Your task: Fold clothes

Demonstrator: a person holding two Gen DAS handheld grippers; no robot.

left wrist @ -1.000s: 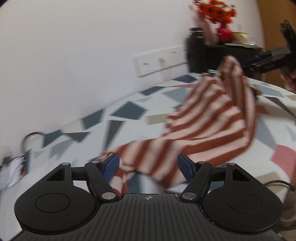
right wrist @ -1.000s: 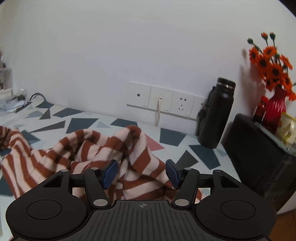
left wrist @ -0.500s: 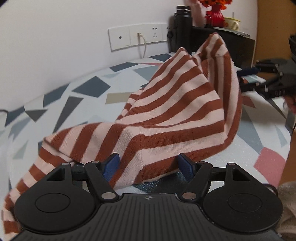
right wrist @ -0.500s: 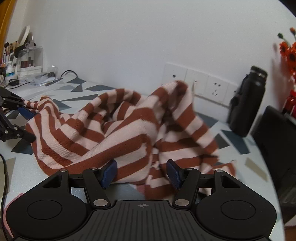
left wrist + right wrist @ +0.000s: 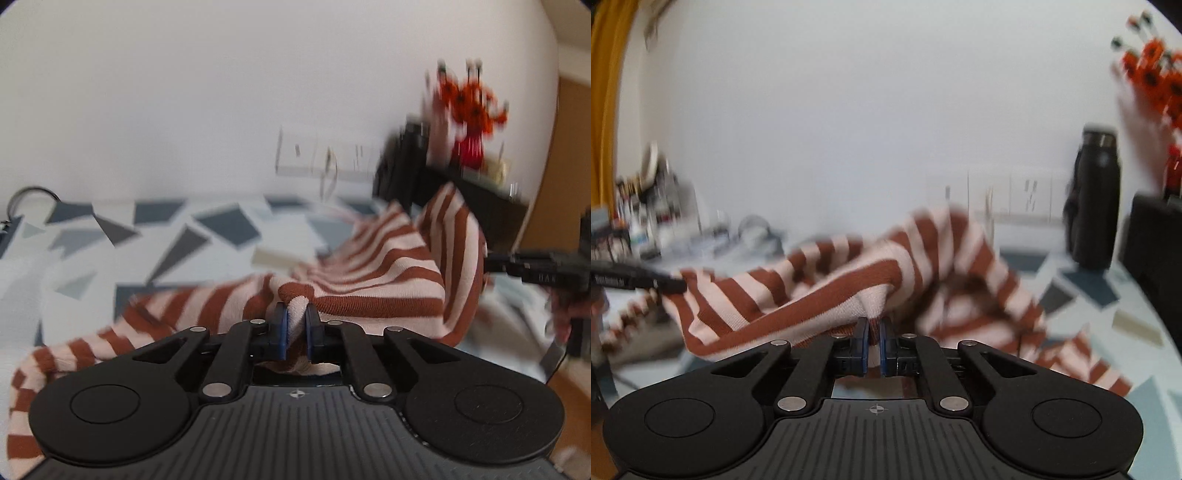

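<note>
left gripper (image 5: 295,326) pinching sweater (image 5: 373,273) hem | right gripper (image 5: 873,345) pinching hem too | risk: thin bite slips when pulled taut over table (image 5: 110,258)

Soft even indoor light, no glare; heavy motion blur in bkgd, fisheye bending at edges, foreground sharp.

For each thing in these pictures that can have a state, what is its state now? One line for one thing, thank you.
left gripper: shut on the striped garment's edge.
right gripper: shut on another part of the same edge.
striped garment: rumpled, unfolded, hanging between both grippers, the rest lying on the table.
black bottle: upright, cap on.
flower vase: upright, holding orange flowers.
</note>
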